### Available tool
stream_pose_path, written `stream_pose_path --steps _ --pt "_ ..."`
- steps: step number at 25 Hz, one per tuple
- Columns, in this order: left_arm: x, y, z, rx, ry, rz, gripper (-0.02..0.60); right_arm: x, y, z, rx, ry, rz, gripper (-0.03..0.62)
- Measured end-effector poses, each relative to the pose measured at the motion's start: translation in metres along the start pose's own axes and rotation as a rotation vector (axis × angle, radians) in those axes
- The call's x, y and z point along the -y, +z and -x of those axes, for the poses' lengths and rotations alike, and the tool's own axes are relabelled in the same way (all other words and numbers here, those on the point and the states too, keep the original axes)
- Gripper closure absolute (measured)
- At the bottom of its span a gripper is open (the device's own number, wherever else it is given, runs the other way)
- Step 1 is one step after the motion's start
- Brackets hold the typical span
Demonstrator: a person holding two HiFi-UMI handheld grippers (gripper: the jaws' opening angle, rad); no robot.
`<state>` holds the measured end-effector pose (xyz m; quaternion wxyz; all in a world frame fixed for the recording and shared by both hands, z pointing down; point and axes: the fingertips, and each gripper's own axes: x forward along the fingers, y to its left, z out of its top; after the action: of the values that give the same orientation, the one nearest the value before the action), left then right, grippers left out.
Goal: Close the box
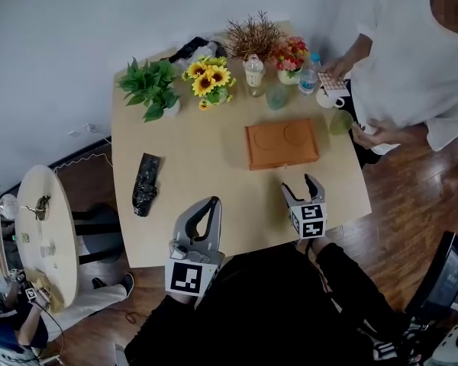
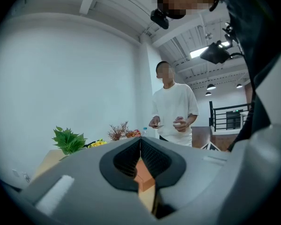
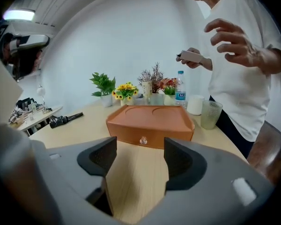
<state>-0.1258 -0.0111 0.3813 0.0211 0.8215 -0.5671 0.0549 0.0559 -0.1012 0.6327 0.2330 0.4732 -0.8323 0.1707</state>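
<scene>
The orange box (image 1: 282, 145) lies flat in the middle of the wooden table (image 1: 191, 151), its lid down. In the right gripper view the box (image 3: 150, 123) shows a small knob (image 3: 143, 140) on its front face. My right gripper (image 1: 299, 183) hovers just short of the box's near side, jaws wide open with nothing between them (image 3: 140, 156). My left gripper (image 1: 212, 204) hangs over the table's near edge, left of the box, shut and empty. Through the slit below its touching tips (image 2: 140, 142) a strip of the box (image 2: 144, 175) shows.
Along the far edge stand a green plant (image 1: 151, 88), sunflowers (image 1: 208, 78), a bottle (image 1: 253, 73), a water bottle (image 1: 309, 75), a white mug (image 1: 326, 97) and a glass (image 1: 340, 122). A black object (image 1: 145, 183) lies at the left. A person (image 1: 412, 59) stands at the far right corner.
</scene>
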Motion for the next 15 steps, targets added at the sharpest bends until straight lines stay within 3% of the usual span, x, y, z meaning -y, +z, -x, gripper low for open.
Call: stream_pose_path --steps 15 --pt "-0.0028 -0.0012 -0.0027 0.002 -0.001 0.001 0.598 0.0021 -0.0005 -0.0062 -0.014 -0.016 0.017 0.287"
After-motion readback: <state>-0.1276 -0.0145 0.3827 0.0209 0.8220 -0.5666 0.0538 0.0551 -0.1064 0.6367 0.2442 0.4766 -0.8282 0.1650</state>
